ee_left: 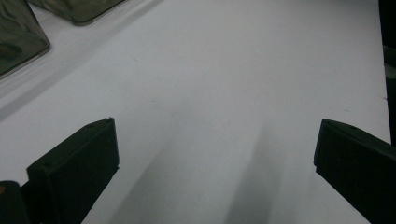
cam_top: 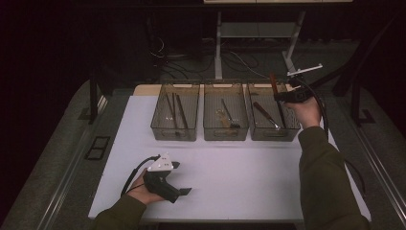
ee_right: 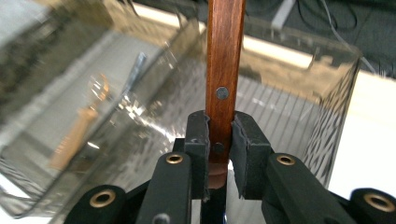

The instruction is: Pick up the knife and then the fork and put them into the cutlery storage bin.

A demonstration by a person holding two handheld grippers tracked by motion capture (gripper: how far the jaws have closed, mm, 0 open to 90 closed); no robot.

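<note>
White table; three clear bins, rightmost bin receiving. Right gripper pinches wooden-handled knife upright over it: placing step, judged. Next: lower, release. Left gripper spread, empty, resting on the table.

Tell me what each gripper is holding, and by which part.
Right gripper clamps a wooden-handled utensil by its riveted handle. Left gripper is open, holding nothing.

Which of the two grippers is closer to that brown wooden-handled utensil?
The right gripper: its fingers clamp the wooden handle over the right-hand bin. The left gripper rests far off, near the table's front edge.
</note>
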